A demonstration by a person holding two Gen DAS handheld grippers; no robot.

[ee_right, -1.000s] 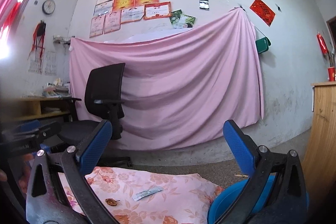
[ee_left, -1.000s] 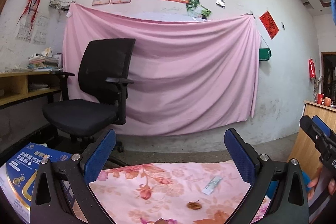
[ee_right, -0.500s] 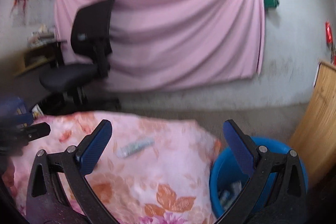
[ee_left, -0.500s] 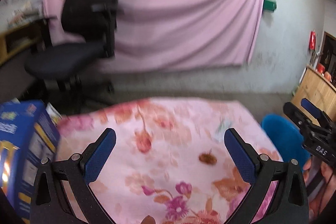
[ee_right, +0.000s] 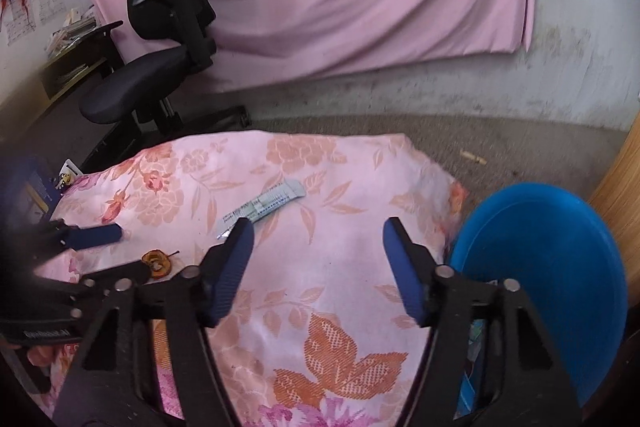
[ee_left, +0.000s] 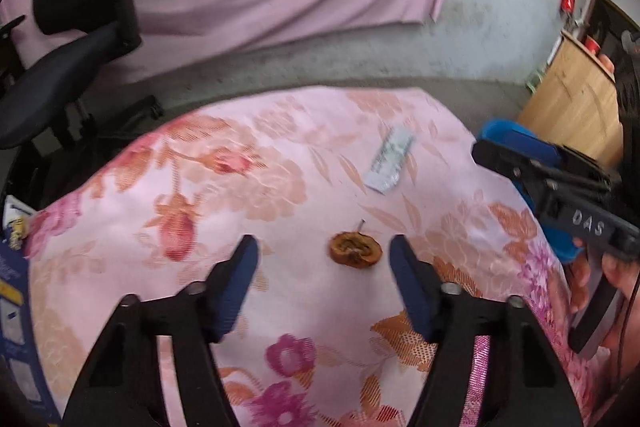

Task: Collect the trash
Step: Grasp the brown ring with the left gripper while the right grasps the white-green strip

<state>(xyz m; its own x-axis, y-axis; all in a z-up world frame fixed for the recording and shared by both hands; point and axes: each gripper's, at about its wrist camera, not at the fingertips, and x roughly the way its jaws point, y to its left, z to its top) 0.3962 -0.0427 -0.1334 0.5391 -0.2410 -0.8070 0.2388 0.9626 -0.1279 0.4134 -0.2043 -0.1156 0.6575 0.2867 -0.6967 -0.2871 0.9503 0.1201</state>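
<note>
The left gripper (ee_left: 324, 259) is spread wide and empty, one brown fruit scrap (ee_left: 355, 250) lying between its tips. The right gripper (ee_right: 318, 243) gapes empty too. One wrapper (ee_right: 260, 206) lies beyond on the flowered cloth (ee_right: 344, 267); one blue bin (ee_right: 552, 267) stands beside the cloth's right edge.

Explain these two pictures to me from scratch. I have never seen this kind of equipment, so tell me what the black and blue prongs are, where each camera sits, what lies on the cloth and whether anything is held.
No robot here: a person holds a hand-operated gripper in each hand, and a camera on each looks forward along its two blue-padded fingers. One picture comes from the left gripper, the other from the right gripper. Both are open and hold nothing. Below them is a flowered cloth. On it lie a brown round scrap, just ahead of the left gripper's fingers, and a flat pale wrapper farther back. A blue bin stands beside the cloth on the right. An office chair stands behind.
</note>
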